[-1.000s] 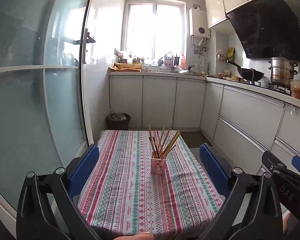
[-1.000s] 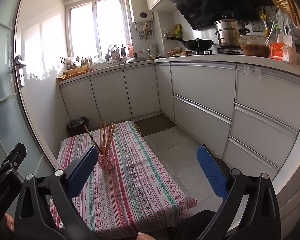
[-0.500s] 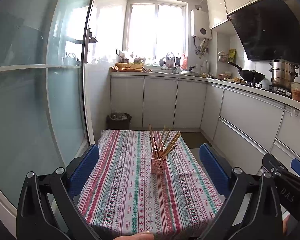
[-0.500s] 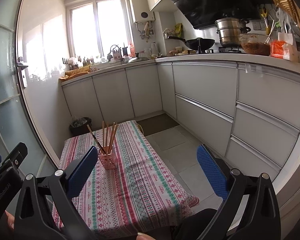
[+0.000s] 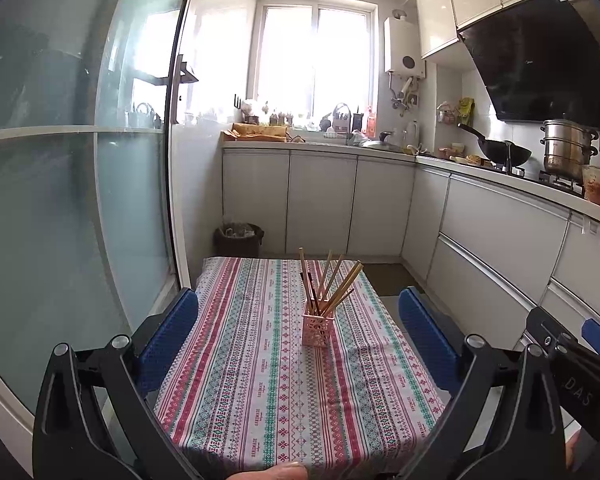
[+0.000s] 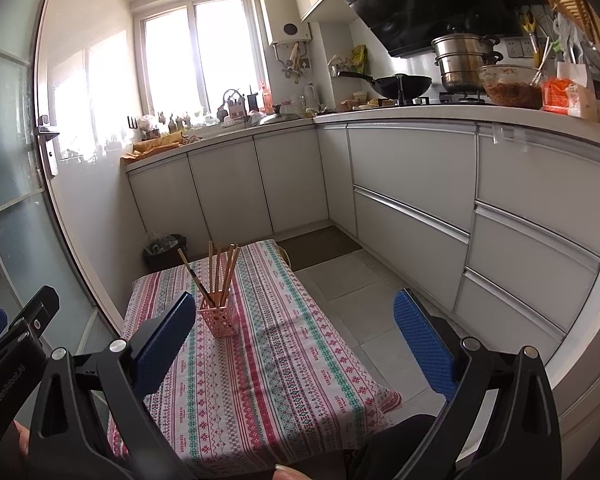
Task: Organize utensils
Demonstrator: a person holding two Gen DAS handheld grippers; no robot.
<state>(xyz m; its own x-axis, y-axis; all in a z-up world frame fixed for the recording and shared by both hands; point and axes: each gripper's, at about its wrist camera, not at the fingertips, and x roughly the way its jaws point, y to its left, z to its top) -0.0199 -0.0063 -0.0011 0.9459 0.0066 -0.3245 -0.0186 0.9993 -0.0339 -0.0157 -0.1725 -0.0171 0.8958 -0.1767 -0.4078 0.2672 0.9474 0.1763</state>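
A pink lattice holder stands on the striped tablecloth, with several wooden chopsticks fanned out of its top. My left gripper is open, held above the table's near end, its blue pads well short of the holder. My right gripper is open too, to the right of the left one, with nothing between its fingers. The other tool's black body shows at each view's edge.
A frosted glass door runs along the table's left side. White cabinets line the back and right, with tiled floor between them and the table. A dark bin sits behind the table. Pots crowd the counter.
Both views have tilted slightly upward, so the holder sits a little lower in frame. The grippers stay open and the holder and chopsticks have not moved.
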